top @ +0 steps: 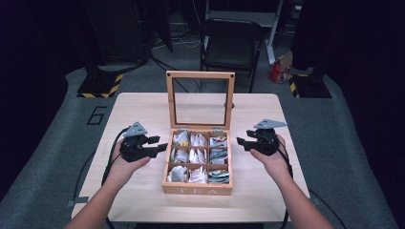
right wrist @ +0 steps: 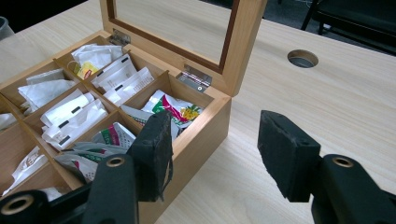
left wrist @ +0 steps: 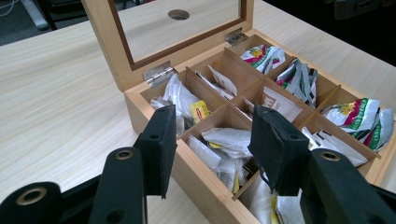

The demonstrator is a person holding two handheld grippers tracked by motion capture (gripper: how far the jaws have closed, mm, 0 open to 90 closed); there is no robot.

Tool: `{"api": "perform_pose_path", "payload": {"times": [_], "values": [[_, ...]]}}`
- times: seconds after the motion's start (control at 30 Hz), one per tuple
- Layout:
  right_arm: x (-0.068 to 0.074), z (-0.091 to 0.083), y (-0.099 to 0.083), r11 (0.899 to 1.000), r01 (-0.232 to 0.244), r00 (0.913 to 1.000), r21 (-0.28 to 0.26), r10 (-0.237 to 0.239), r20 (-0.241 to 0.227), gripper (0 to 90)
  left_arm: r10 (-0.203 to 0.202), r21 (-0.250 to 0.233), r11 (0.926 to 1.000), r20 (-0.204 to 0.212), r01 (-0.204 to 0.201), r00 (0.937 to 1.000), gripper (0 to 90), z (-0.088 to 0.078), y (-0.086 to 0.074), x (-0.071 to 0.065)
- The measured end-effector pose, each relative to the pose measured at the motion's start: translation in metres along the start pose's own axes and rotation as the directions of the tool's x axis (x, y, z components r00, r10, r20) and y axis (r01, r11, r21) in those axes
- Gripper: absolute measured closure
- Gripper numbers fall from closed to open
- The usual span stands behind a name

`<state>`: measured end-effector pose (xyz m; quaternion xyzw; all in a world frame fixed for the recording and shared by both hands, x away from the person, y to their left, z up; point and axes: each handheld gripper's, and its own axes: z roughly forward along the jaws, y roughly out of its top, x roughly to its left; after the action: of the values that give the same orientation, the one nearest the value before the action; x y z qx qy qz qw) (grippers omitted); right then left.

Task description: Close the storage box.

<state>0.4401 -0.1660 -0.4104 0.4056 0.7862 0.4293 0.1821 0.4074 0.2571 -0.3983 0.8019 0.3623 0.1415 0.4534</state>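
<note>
Your wooden tea box sits in the middle of the table, its glass-paned lid standing upright at the far edge. Nine compartments inside the box hold paper tea bags, white ones toward its left and middle, green-and-red printed sachets along its right column. Your left tongs hover just beside the box's left wall, jaws apart with nothing between them; in the left gripper view they straddle the near left corner of the box. Your right tongs hang just off the box's right wall, jaws likewise apart and empty, one jaw over the box's rim, the other over bare table.
</note>
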Motion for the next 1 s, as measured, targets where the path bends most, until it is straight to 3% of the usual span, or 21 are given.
{"api": "perform_pose_path", "payload": {"times": [0.2, 0.6, 0.77, 0.9, 1.0], "values": [[0.002, 0.001, -0.002, 1.000, 0.027, 0.9996, 0.009, -0.027, 0.004, 44.4, -0.003, 0.012, 0.9999, 0.006, 0.003, 1.0000, 51.4, 0.000, -0.006, -0.002], [0.005, -0.001, -0.013, 1.000, 0.027, 0.9996, 0.012, -0.027, -0.009, 45.2, -0.006, 0.013, 0.9999, 0.044, 0.006, 0.9990, 51.8, 0.001, -0.021, -0.010], [0.005, -0.003, -0.019, 1.000, 0.020, 0.9998, 0.018, -0.020, -0.004, 47.0, 0.012, 0.012, 0.9998, 0.034, -0.013, 0.9993, 52.8, 0.004, -0.027, -0.015], [0.006, -0.006, -0.023, 1.000, 0.014, 0.9999, 0.011, -0.014, -0.001, 48.8, 0.022, 0.017, 0.9996, 0.063, -0.023, 0.9978, 54.8, 0.008, -0.030, -0.020], [0.008, -0.007, -0.027, 0.999, 0.037, 0.9991, 0.018, -0.038, 0.019, 49.0, 0.028, 0.023, 0.9993, 0.072, -0.030, 0.9970, 57.0, 0.011, -0.030, -0.024]]}}
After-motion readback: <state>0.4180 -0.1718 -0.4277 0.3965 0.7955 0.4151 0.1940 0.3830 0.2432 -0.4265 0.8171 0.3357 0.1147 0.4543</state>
